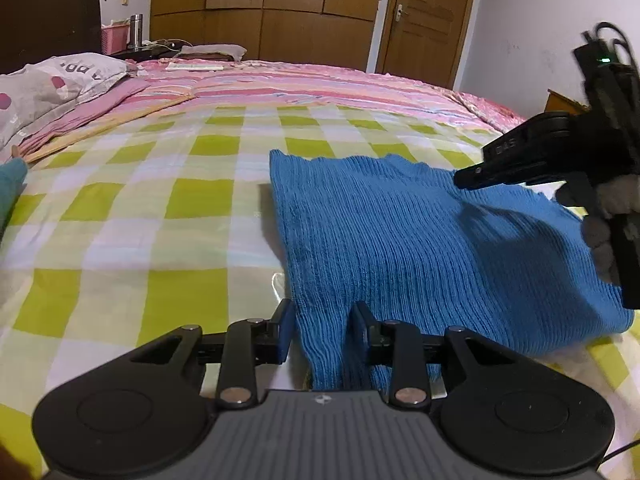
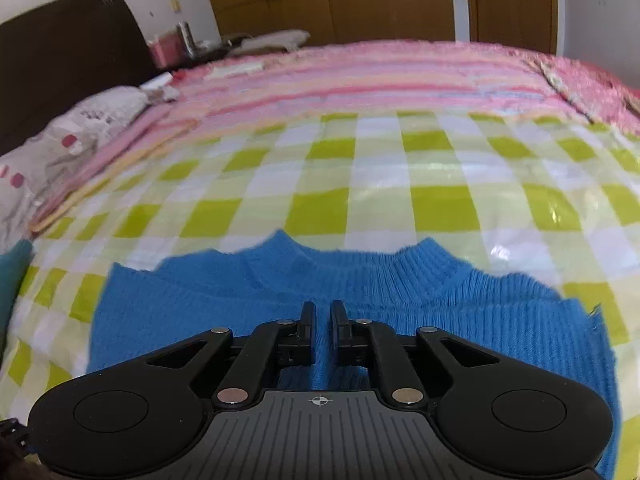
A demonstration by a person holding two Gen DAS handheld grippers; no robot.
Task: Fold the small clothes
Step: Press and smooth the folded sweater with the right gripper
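Observation:
A blue ribbed knit sweater (image 1: 400,232) lies on the green-and-white checked sheet (image 1: 160,208). My left gripper (image 1: 322,312) is open, its two fingers standing on either side of a raised fold at the sweater's near left edge. In the right wrist view the sweater (image 2: 240,304) shows its collar (image 2: 360,264) pointing away. My right gripper (image 2: 322,312) hovers over the middle of the sweater below the collar, jaws nearly together with a narrow gap and nothing between them. It also shows in the left wrist view (image 1: 472,178), above the sweater's far right part.
A pink striped quilt (image 1: 320,80) covers the far half of the bed. A grey patterned pillow (image 1: 48,88) lies at far left, a teal item (image 1: 10,184) at the left edge. A nightstand with a pink box (image 1: 112,36) and a wooden wardrobe (image 1: 264,4) stand beyond.

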